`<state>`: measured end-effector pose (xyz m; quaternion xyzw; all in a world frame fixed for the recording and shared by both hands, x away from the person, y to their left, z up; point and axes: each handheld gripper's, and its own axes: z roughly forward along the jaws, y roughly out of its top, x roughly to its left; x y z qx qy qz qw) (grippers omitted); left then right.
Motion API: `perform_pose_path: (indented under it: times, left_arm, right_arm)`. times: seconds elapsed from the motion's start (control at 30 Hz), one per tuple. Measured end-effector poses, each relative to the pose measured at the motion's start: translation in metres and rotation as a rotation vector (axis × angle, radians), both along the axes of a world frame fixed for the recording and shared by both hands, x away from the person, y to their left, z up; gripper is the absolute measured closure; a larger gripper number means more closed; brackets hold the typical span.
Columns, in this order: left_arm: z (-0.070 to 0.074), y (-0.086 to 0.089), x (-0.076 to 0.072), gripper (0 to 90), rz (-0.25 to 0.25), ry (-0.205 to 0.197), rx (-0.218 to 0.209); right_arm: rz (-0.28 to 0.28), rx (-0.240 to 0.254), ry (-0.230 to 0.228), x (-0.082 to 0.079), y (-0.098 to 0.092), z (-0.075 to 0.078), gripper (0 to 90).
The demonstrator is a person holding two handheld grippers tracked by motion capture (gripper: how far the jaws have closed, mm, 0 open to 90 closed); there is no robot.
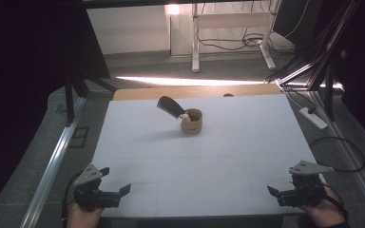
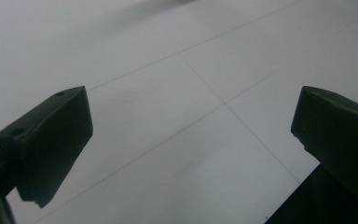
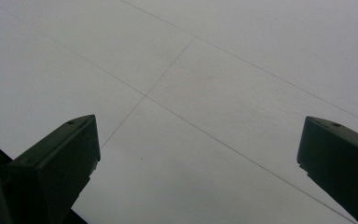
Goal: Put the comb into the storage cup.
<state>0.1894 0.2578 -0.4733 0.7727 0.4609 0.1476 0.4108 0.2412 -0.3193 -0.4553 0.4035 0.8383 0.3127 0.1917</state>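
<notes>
White sheeting ruled with thin seam lines covers the tabletop, and both claws sit low at its near edge, well apart from each other. The left claw is held in a hand at the near left corner, its grey three-cornered plate on top and its jaws pointing inward toward the middle. In the left gripper view the two black jaws stand far apart with bare white surface between them, so this claw is released and empty. The right claw is held by the other hand at the near right corner, also angled inward, with a dark cable looping off to the right behind it. The right gripper view shows its jaws spread wide over the plain sheet, nothing between them: released as well.

Far from both claws, toward the back of the tabletop and roughly on its centre line, stands a small tan cup. It is upright. A dark, flat-bladed tool leans out of it up and to the left; it looks like a black spatula or scraper, though the high view is too dim to be sure. A small pale patch shows at the cup's rim where the tool enters.
</notes>
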Motion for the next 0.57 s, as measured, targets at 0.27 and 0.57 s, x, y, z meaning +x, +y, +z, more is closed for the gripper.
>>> perform_pose_path:
  times: [0.27, 0.57]
  left_arm:
    - [-0.0022, 0.0004, -0.0051, 0.0, 0.003, 0.014, 0.014]
    - [-0.0026, -0.0013, -0.0062, 1.5, 0.026, 0.029, 0.040]
  right_arm:
    - [0.000, -0.002, 0.000, -0.0001, 0.0003, 0.0001, 0.0]
    - [0.000, -0.007, -0.002, 0.0001, 0.0007, -0.0002, 0.0]
